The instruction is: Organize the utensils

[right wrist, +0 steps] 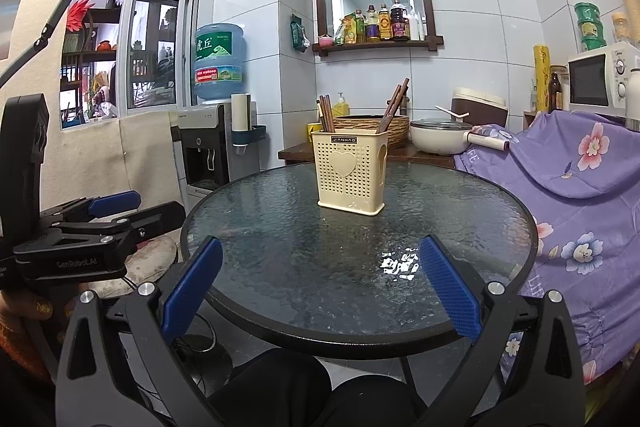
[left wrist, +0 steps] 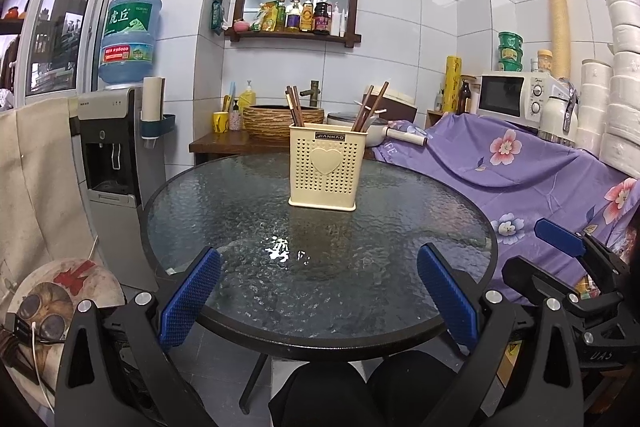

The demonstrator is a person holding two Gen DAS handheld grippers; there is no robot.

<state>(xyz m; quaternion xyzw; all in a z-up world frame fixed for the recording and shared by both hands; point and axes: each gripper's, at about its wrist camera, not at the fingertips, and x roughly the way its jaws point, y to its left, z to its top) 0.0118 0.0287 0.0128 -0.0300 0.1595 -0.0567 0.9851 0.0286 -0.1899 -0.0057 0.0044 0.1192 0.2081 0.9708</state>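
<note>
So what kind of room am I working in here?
Most likely a small home kitchen or dining corner: white tiled walls, a microwave, a water dispenser, and a chopstick holder on the round glass table.

One cream utensil holder [left wrist: 327, 169] stands on one round glass table [left wrist: 240, 219], holding two bunches of brown chopsticks [left wrist: 295, 106] (individual sticks too bunched to count). Two grippers.

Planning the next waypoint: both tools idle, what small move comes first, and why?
Probably ease the right tool forward toward the chopsticks leaning in the cream holder. Both tools are open and empty at the glass table's near edge; the left tool is no closer.
</note>
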